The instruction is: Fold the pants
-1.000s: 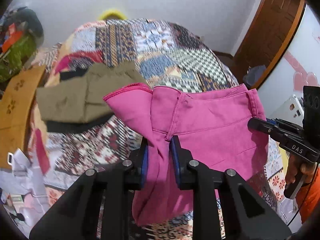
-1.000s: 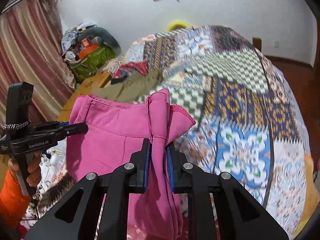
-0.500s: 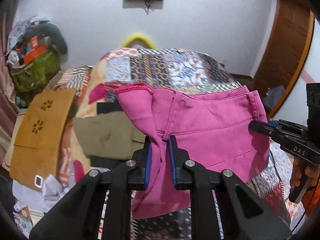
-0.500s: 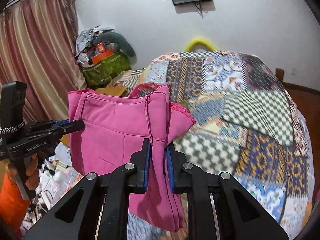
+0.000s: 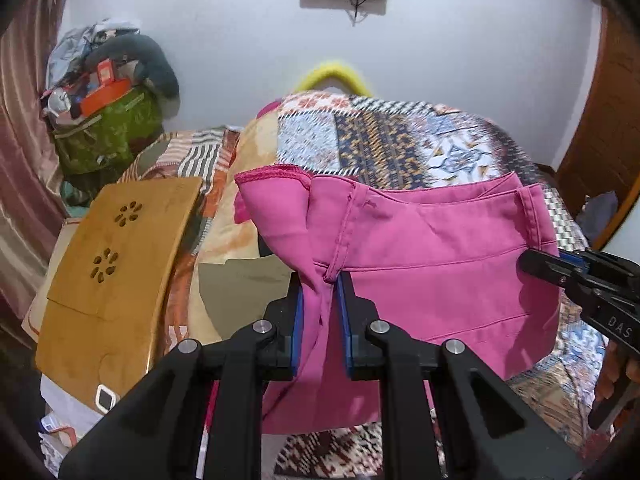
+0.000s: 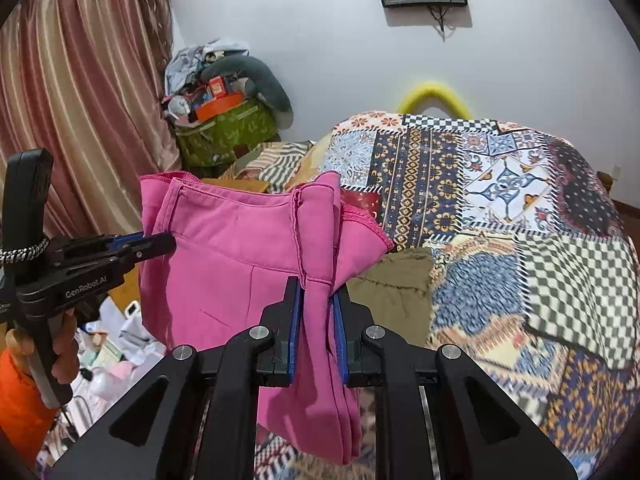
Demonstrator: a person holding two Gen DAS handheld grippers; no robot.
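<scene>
Above patchwork bed (image 5: pixel 400 136), both claws clamp bunched pink pants (image 5: pixel 432 256) (hems dangling).

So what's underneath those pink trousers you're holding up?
Below the pink trousers, which both tools hold up, lies the patchwork bedspread. Beside them an olive garment rests on the bed, partly covered by the pink cloth. Whatever lies directly behind the hanging cloth is hidden.

"GenRobot.AI" marks the left hand-held gripper (image 6: pixel 160 242); "DAS" the right hand-held gripper (image 5: pixel 532 266).
</scene>
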